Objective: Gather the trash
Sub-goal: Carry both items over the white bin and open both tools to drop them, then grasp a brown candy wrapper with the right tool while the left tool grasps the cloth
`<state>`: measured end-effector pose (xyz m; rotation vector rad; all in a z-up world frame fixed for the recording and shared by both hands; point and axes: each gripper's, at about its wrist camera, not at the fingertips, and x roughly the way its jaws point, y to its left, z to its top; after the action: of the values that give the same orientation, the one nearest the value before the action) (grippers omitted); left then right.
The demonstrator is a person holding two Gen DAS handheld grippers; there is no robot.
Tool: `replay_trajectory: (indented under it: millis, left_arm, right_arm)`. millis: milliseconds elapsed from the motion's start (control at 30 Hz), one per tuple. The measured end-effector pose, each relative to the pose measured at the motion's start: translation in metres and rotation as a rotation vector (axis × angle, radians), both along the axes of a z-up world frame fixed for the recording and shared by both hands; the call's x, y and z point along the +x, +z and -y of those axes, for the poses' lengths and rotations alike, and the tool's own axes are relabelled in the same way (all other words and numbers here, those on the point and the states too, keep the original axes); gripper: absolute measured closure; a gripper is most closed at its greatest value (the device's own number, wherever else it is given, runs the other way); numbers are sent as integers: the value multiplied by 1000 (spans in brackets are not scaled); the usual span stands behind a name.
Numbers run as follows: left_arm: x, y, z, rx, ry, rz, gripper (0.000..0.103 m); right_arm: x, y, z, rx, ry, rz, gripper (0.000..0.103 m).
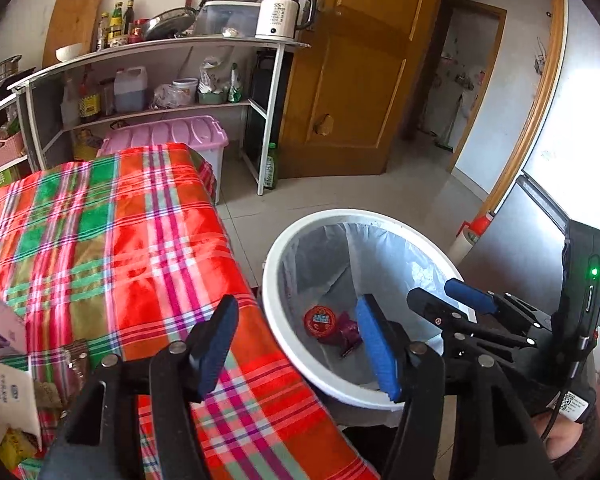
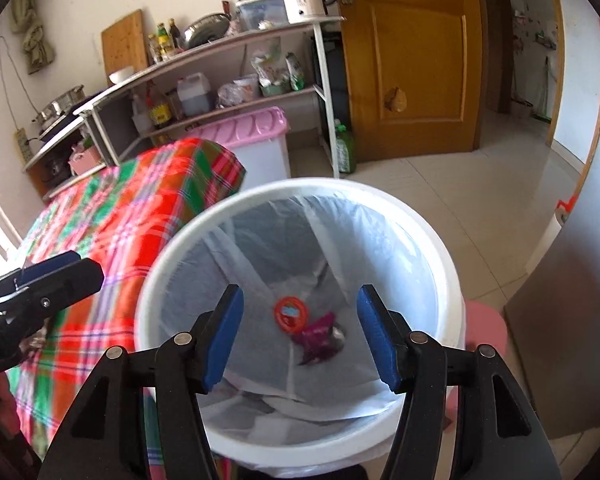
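Two blue-padded grippers hang over a kitchen corner with one white trash bin (image 2: 300, 196) standing on the tiled floor, touching or just beside the edge of a table (image 1: 112, 232) draped in red, green and pink plaid cloth. The bin is lined with a single translucent bag, and two pieces of trash lie at its bottom: a round red-rimmed lid (image 2: 291, 313) and, just beside it at its 4 o'clock, a crumpled purple wrapper (image 2: 318, 338).

The right gripper (image 2: 300, 338) is poised above the bin's mouth, its jaws spread wide with nothing between them; both pieces of trash show through the gap, well below the pads. The left gripper (image 1: 300, 346) is likewise wide open and empty, one finger over the cloth and the other over the bin's rim. In the left wrist view the right gripper appears at 3 o'clock, over the bin's far side.

More trash waits on the table at 8 o'clock in the left wrist view: a pile of cartons and wrappers (image 1: 8, 380), too cropped and jumbled to count.

Behind, a two-tier shelf rack (image 1: 172, 46) carries one white kettle (image 1: 282, 14), while one pink-lidded storage box (image 1: 168, 134) sits at the table's far end, beside a wooden door (image 2: 412, 60).
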<state>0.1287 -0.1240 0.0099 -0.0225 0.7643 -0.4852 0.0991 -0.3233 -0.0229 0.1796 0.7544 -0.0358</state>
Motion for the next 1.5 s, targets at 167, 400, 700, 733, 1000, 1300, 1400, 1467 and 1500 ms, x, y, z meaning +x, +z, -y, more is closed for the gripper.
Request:
replay_trajectory:
  millis: [167,400,700,733,1000,1300,1400,1467,1500]
  left_arm:
    - [-17,10,-48,-31,106,40,38]
    - [-39,15,-118,-48,248,74,36]
    - [-61,7,-201,-9,441,93,35]
    - [-63,5,-210,-11,461,88,35]
    - [-74,-11,-253,-26,542,49,34]
    - [-74,-28,-260,-26,511,22,31]
    - [-69,-34,-256,-29,481,8,31]
    - [-66,-36,-254,-28,489,6,31]
    - [-63,-38,-254,-29,490,0,31]
  right_arm:
    - [-9,16,-28,52,78,59,43]
    - [-10,23,-80,78,201,72,43]
    - [-9,21,-152,78,375,90,38]
    - [-8,20,-159,75,396,90,38]
    - [0,2,-215,49,499,29,38]
    - [21,-18,-240,-8,484,-61,38]
    - [28,-22,-244,-15,491,-81,38]
    - [30,-23,-248,-22,488,-85,38]
    - [31,-23,-249,-18,489,-87,38]
